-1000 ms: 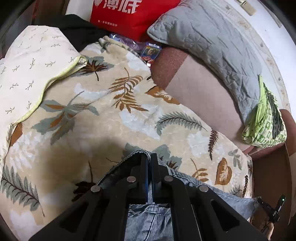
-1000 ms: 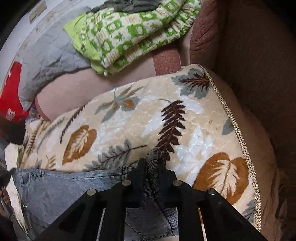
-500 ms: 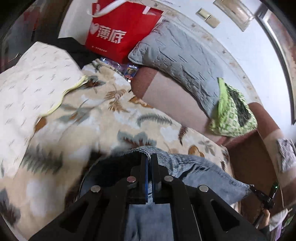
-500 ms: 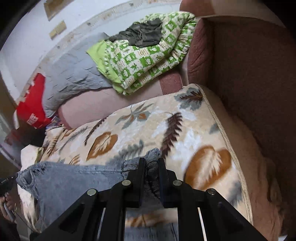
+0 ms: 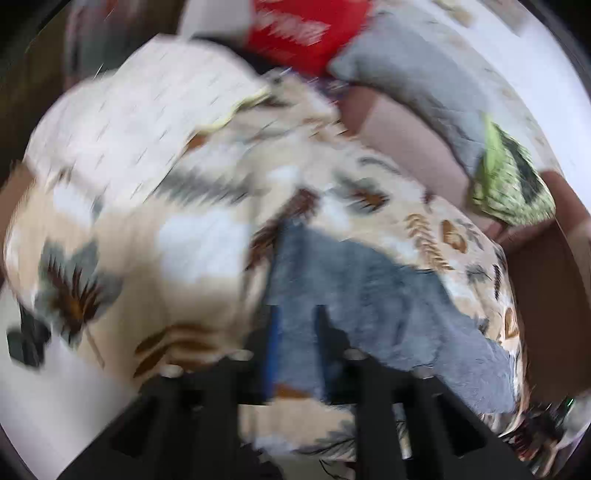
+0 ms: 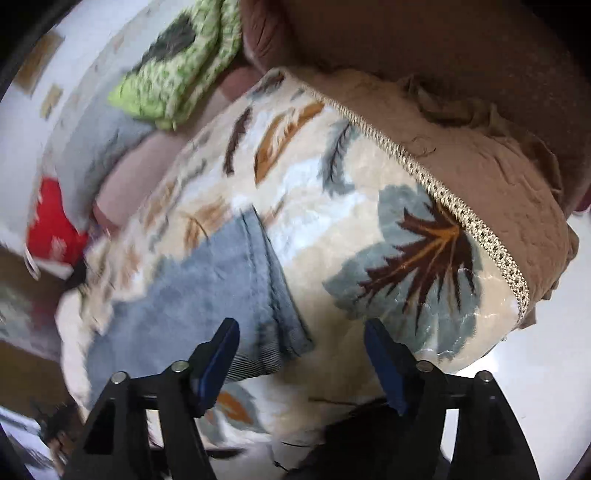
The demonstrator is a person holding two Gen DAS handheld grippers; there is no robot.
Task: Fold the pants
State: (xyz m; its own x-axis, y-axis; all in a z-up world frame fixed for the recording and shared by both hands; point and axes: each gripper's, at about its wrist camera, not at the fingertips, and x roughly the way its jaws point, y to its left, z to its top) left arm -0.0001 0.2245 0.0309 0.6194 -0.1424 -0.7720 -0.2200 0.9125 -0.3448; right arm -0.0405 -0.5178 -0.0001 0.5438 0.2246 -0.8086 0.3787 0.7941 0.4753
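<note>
The pants [image 5: 369, 295], of faded blue denim, were laid flat on a cream blanket [image 5: 166, 258] printed with brown, grey and orange leaves, which was spread over a brown sofa [image 6: 443, 55]. In the right wrist view the denim [image 6: 207, 295] was seen left of centre on the blanket [image 6: 332, 206], with a stitched hem running along its right edge.

The left gripper [image 5: 295, 325] was held over the near edge of the denim. Its jaws were opening; a narrow gap was seen between them with denim behind it, but through the blur it could not be told whether the cloth was still touched. The right gripper [image 6: 301, 350] was opening too, its blue-padded jaws spread wide; the hem corner lay below and between them, and was not pressed by either pad.

A grey quilted pillow [image 5: 413, 81] and a green patterned cloth [image 5: 509, 184] were propped against the sofa back, and a red bag [image 5: 306, 33] stood beyond. A pale sprigged cover [image 5: 140, 122] was lying at the left.
</note>
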